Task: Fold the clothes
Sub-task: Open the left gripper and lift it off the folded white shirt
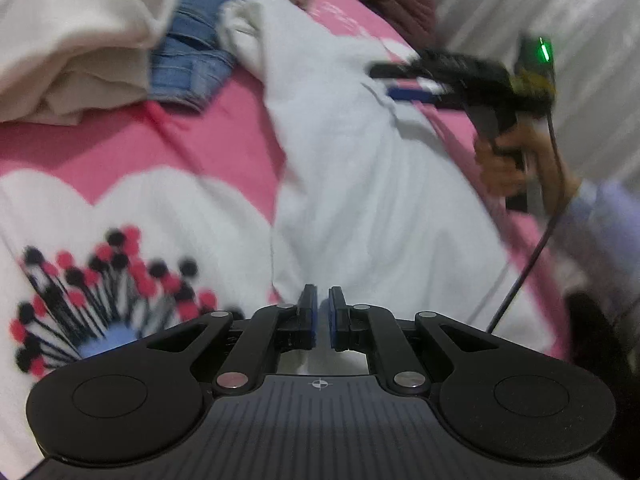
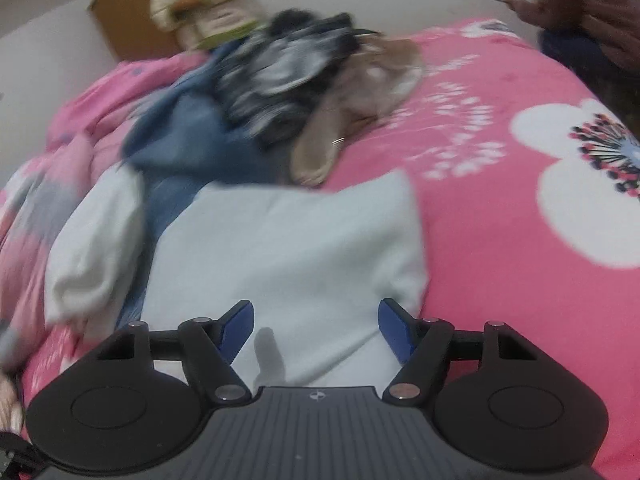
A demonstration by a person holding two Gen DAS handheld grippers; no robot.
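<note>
A white garment (image 1: 360, 168) lies spread along the pink flowered bedspread (image 1: 200, 136). My left gripper (image 1: 323, 304) is at its near corner, jaws shut to a thin slit. I cannot tell whether any cloth is pinched there. My right gripper (image 1: 398, 82) is blurred over the garment's far right side, held by a hand (image 1: 504, 160) in a lavender sleeve. In the right wrist view the right gripper (image 2: 316, 312) stands open above the white garment (image 2: 288, 240). Nothing is between its blue pads (image 2: 240, 324).
Blue jeans (image 1: 188, 60) and a cream garment (image 1: 72, 40) are heaped at the far left. The right wrist view shows a pile of blue (image 2: 188, 136), dark patterned (image 2: 280, 68) and tan clothes (image 2: 360, 92) beyond the white garment. A person (image 2: 592, 8) sits at the bed's far corner.
</note>
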